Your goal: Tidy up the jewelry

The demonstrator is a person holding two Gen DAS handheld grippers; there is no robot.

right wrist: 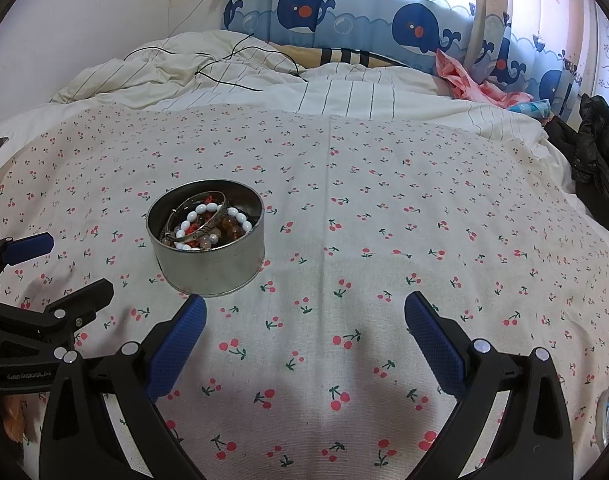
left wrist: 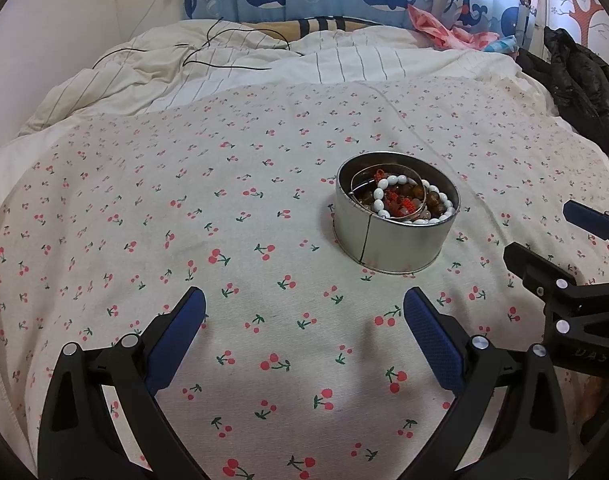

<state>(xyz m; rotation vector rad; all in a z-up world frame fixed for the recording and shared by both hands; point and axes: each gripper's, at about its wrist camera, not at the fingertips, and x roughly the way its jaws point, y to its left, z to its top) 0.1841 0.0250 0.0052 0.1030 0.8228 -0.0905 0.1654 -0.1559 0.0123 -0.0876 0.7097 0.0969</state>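
Cherry-print cloth fills the left wrist view, a pale woven sheet spread flat over a bed, with broad bare fabric to the left of and in front of the round metal tin, which stands upright right of centre; the left gripper hangs above the cloth short of the tin, its blue textured pads spread wide and nothing between them; inside the tin lie a string of white oval beads, amber-brown round beads, a red knotted cord and a thin metal bangle leaning against the wall; the tin's side is smooth, dull silver with a vertical seam; the right gripper enters from the right edge, near the tin but apart from it, also spread and empty; beyond the cloth's far edge a rumpled striped quilt carries a thin black cable, and a black padded jacket sits at the right border; in the right wrist view the same tin stands left of centre, just beyond the left pad of the right gripper, whose fingers gape wide holding nothing, with open cloth to the right; the left gripper shows at the left edge, likewise agape; whale-patterned curtains hang behind the bed
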